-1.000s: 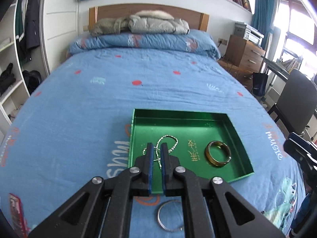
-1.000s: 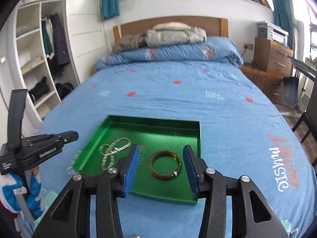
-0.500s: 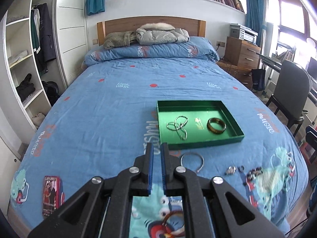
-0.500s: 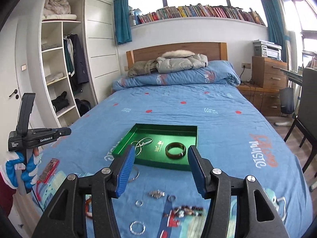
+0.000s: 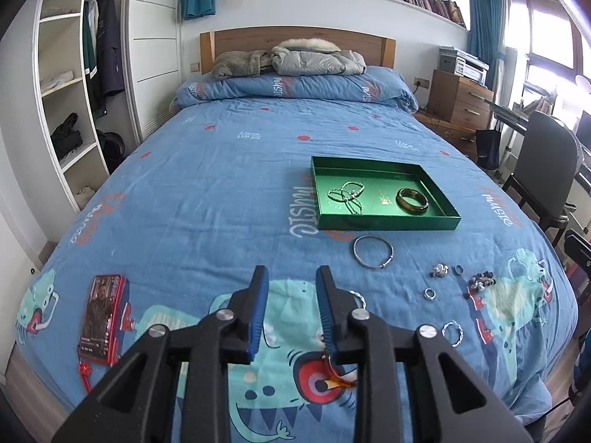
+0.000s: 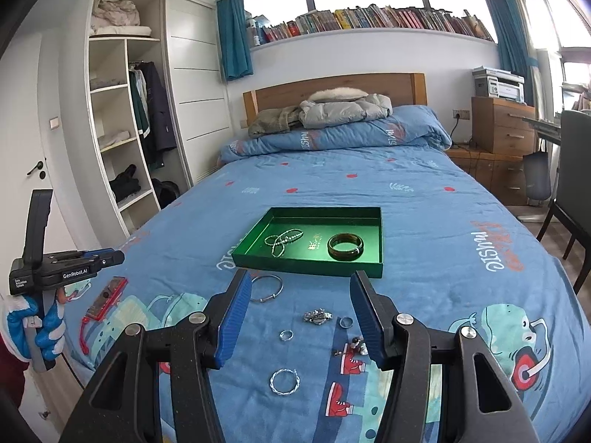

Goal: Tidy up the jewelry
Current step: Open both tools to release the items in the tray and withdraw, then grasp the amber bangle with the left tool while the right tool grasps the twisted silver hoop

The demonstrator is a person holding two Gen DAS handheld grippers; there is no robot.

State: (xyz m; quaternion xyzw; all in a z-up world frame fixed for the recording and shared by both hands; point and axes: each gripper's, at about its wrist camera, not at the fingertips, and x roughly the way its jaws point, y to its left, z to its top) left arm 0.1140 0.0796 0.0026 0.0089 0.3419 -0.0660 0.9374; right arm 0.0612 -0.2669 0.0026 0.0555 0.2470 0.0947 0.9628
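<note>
Left gripper (image 5: 290,277) jaws opening, empty, right gripper (image 6: 301,289) parted, empty: centre the silver bangle (image 5: 372,252) just ahead between pads, then close.

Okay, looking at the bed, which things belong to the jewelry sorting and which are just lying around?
Belongs to the job:
green tray
beaded necklace
dark bangle
silver bangle
twisted silver ring
small rings
bead cluster

Just lying about:
red phone
jackets
printer
chair

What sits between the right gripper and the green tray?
Right wrist view: a silver bangle and small rings lie on the bedspread between the right gripper and green tray.
</note>
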